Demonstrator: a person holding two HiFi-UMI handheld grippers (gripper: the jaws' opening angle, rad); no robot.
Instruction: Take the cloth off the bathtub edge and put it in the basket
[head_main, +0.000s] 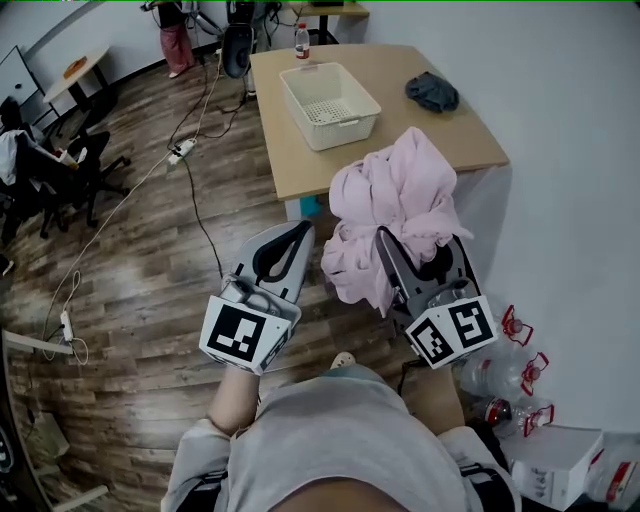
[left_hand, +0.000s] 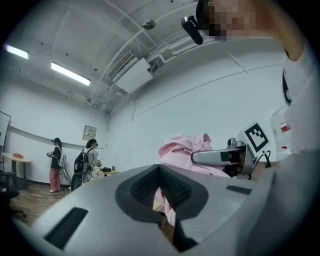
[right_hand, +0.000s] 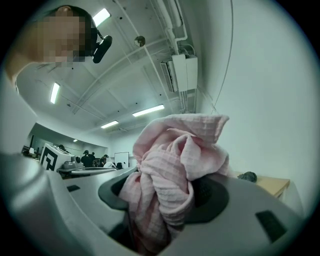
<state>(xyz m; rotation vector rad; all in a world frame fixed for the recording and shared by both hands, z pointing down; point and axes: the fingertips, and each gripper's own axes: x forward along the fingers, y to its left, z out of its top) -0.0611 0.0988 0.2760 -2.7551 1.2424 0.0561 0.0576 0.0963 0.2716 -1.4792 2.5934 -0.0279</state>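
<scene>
Right gripper (right_hand: 165, 200) clenched on pink cloth (right_hand: 172, 170); cloth bunched between jaws, rest billowing above them. Head view: cloth (head_main: 395, 195) held in air at near edge of wooden table (head_main: 290, 160). Left gripper (head_main: 293, 238) just beside cloth, jaws together, nothing between. White basket (head_main: 358, 118) on table, well apart from cloth, perforated floor bare. Dark rag (head_main: 432, 92) lies beside basket; bottle (head_main: 302, 40) at far edge.

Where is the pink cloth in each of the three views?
Head view: pink cloth just right of centre, bunched up.
Left gripper view: right of centre, at middle height.
Right gripper view: dead centre, filling the jaws.
Shared landmark: the right tongs clamped on it, visible in all three.
</scene>
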